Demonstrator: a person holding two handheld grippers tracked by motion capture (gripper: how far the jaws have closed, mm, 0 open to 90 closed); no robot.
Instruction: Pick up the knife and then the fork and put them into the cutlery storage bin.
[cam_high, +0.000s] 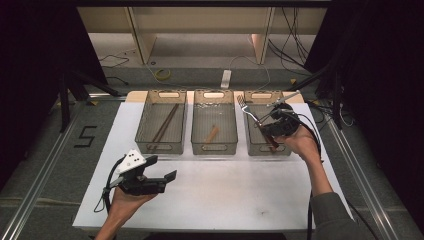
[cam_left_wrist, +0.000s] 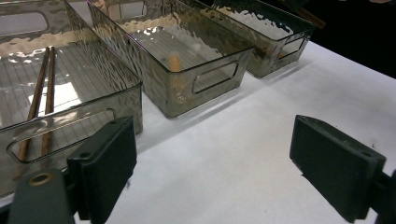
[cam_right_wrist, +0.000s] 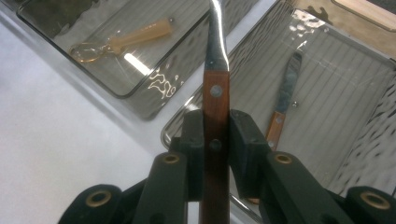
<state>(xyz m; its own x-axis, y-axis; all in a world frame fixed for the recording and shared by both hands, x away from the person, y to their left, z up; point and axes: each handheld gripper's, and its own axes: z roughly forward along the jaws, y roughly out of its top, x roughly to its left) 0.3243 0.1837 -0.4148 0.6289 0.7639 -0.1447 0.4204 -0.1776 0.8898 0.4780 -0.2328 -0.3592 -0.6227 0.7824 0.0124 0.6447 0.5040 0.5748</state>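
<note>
The right gripper (cam_right_wrist: 216, 149) is clamped on the wooden handle of a steel fork (cam_high: 254, 118), held tilted above the right-hand clear ribbed plastic bin (cam_high: 289, 150). I judge this the sorting step; next comes lowering it beside the wooden-handled knife (cam_right_wrist: 282, 105). Well left of that bin, the left gripper (cam_high: 169, 178) rests level, jaws wide and empty.

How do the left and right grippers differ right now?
The left gripper has its jaws wide open with nothing between them; the right gripper is shut on a fork by its wooden handle. The left hovers over bare table; the right is above the rightmost bin. Both are hand-held, with black jaws.
</note>
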